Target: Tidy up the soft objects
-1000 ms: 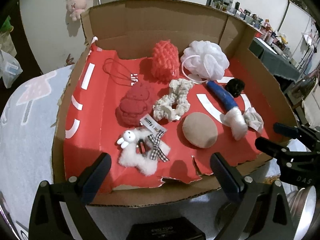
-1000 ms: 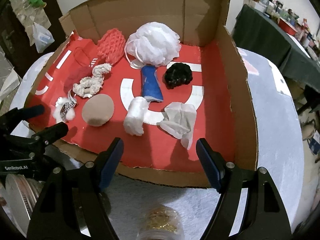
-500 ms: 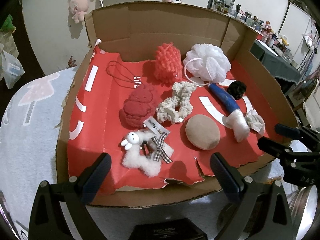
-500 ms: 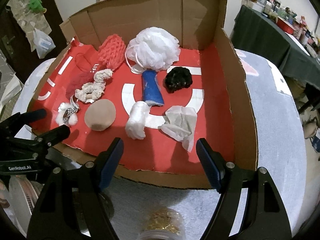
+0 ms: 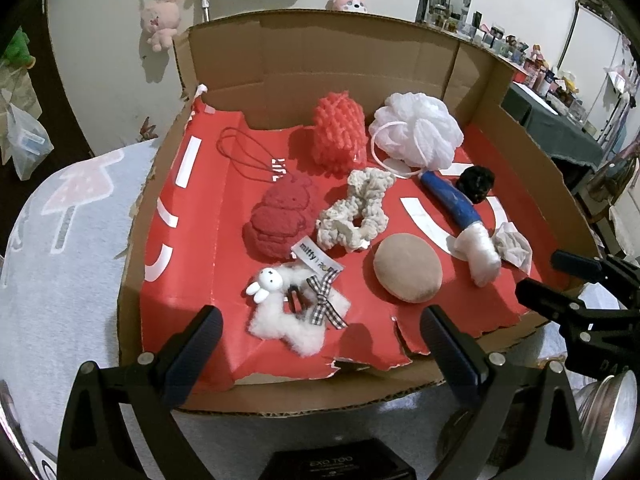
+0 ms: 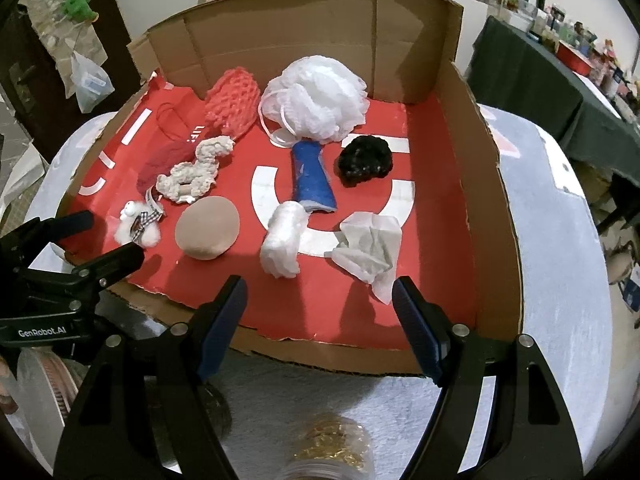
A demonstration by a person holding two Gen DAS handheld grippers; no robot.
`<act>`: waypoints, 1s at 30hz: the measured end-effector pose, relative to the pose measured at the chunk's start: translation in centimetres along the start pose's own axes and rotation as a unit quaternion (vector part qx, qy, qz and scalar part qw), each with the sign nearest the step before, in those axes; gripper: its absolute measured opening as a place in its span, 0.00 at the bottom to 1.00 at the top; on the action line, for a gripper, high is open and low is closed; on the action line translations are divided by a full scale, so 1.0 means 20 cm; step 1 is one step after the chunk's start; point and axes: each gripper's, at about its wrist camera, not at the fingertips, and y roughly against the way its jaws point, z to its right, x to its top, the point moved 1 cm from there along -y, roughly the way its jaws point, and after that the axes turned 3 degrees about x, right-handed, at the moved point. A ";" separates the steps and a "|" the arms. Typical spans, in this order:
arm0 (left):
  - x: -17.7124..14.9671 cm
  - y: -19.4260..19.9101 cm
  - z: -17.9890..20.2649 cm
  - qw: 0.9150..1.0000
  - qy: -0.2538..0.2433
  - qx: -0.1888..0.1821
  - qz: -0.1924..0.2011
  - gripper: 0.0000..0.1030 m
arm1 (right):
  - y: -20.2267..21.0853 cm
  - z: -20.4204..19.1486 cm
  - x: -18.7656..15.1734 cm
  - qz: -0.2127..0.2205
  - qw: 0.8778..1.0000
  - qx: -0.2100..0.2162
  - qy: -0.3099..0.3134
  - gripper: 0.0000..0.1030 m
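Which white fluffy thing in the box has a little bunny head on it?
The white fluffy plush clip with the checked bow, at the cardboard box's near edge. The white mesh bath pouf and white crumpled tissue have none.

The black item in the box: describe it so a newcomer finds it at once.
Look inside the cardboard box with the red lining. Below and to the right of the white bath pouf, beside the blue tube, lies the black scrunchie. It is the only black, crinkly lump there.
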 end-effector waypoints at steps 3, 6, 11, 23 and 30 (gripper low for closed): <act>0.00 0.00 0.00 1.000 0.002 -0.002 0.000 0.98 | 0.00 0.00 0.00 0.001 1.000 -0.002 -0.001 0.72; 0.00 0.00 -0.01 1.000 0.006 -0.003 0.000 0.98 | 0.01 0.00 -0.01 0.004 1.000 -0.007 0.002 0.72; 0.00 0.00 -0.01 1.000 0.007 -0.003 0.002 0.98 | 0.01 0.00 -0.01 0.005 1.000 -0.006 0.002 0.72; 0.00 0.00 -0.01 1.000 0.004 0.000 0.004 0.98 | 0.01 0.00 -0.01 0.006 1.000 -0.007 0.002 0.72; 0.00 0.01 -0.01 1.000 0.007 0.000 0.003 0.98 | 0.01 0.00 -0.01 0.006 1.000 -0.009 0.002 0.72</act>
